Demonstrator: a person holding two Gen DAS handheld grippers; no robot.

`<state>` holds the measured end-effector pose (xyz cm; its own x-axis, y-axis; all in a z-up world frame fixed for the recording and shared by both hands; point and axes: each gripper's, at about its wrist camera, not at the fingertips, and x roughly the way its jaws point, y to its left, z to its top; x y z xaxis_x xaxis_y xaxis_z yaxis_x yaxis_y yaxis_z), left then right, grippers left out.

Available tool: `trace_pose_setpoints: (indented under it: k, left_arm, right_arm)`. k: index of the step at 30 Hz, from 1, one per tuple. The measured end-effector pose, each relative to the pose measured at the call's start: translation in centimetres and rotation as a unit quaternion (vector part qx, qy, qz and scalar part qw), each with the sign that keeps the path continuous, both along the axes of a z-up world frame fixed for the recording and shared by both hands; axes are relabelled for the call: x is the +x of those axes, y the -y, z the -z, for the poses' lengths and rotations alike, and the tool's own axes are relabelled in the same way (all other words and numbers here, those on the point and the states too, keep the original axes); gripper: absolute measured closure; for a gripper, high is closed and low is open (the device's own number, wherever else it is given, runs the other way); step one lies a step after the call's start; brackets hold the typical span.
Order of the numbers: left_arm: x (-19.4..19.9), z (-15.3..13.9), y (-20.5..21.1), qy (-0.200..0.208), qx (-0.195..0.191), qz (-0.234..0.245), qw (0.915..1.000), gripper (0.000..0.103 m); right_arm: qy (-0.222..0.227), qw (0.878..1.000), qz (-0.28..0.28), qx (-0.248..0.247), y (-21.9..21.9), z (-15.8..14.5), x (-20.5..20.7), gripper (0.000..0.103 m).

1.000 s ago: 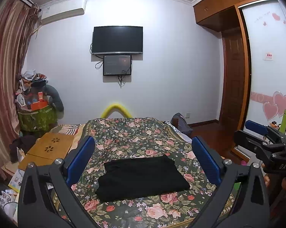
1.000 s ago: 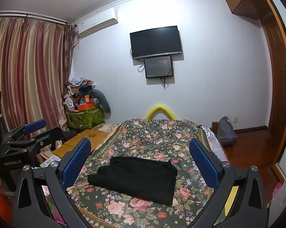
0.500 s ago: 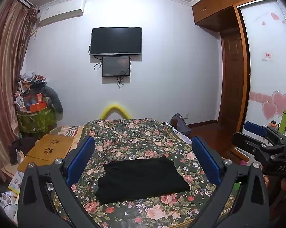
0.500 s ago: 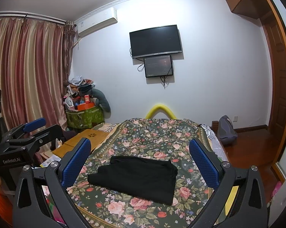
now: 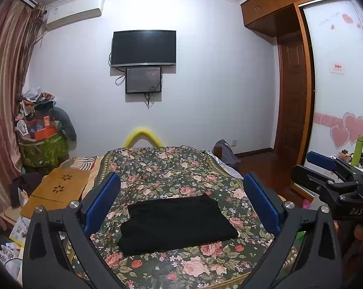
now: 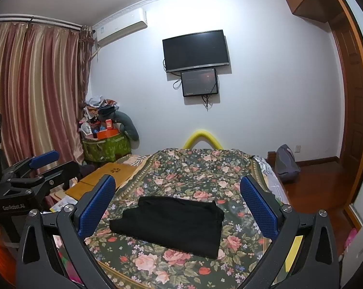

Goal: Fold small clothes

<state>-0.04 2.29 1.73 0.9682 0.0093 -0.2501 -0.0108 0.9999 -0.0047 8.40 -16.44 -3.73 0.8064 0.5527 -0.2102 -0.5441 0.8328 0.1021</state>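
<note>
Both pairs of blue fingers are spread wide and hold nothing: the left gripper (image 5: 181,202) and the right gripper (image 6: 177,200) hang above the bed (image 5: 162,166), where one folded black garment (image 5: 176,224) lies flat on the floral cover, beneath two wall screens (image 5: 144,48).

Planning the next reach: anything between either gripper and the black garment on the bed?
Nothing visible. The black garment lies alone on the floral bedspread; left gripper and right gripper are both open, with only bare bedspread in front.
</note>
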Motion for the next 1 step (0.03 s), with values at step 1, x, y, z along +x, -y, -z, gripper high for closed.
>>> trace_pose_setpoints:
  k: [1]
  left_arm:
    - [0.00,0.02,-0.01,-0.001,0.000,0.000,1.0000,0.000]
  right_arm:
    - [-0.001,1.000,0.000,0.000,0.01,-0.02,0.04,0.000]
